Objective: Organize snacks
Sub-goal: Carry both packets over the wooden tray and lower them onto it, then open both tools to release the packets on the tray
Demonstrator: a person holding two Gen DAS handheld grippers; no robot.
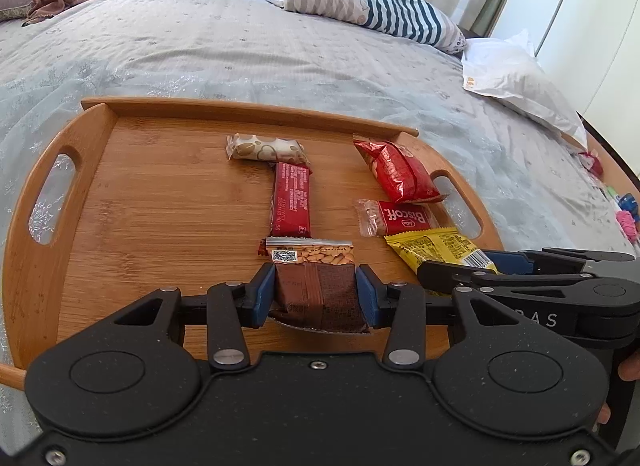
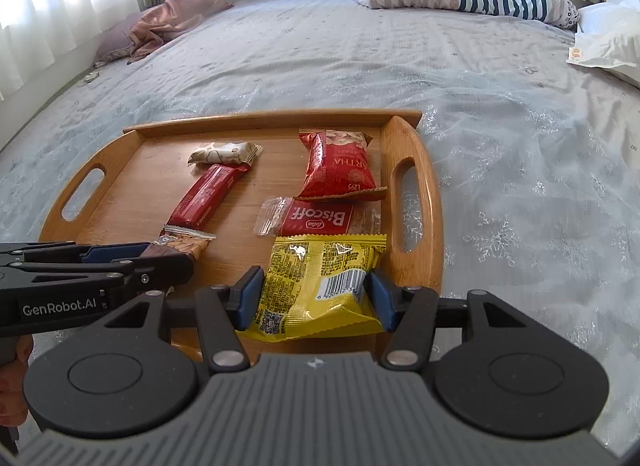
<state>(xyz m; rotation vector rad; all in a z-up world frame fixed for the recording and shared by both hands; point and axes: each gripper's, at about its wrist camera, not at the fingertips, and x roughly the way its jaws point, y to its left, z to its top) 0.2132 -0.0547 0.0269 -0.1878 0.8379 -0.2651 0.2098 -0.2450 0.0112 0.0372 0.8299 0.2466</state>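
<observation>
The left gripper (image 1: 316, 292) has its blue pads pressed on both sides of a brown nut bar in a shiny wrapper with a picture of almonds (image 1: 316, 286). The bar sits low over the near part of the flat wooden tray with two handle holes (image 1: 52, 201), which lies on a grey bed cover (image 1: 200, 49). The right gripper (image 2: 312, 296) has its pads squeezing a puffy yellow snack bag with a barcode (image 2: 320, 278), near the tray's right handle.

Both snacks look light. The bar looks a bit stiff, so holding it across the middle keeps it from tipping. The yellow bag is soft and full of air. I think it can slip or squash, and hard squeezing may crush the food inside, so a gentle hold on its sides is best. The wrappers are shiny and may be slippery.

Also on the tray are a long dark red bar (image 1: 292, 199), a small cream and gold wrapped bar (image 1: 264, 147), a puffy red bag of nuts (image 2: 340, 165) and a red and clear cookie pack (image 2: 316, 219).

The cookie pack says "Biscoff". The red bag shows the letters "RTHA". The left gripper's side says "GenRobot.AI". The small print on the yellow bag is too tiny to read.
</observation>
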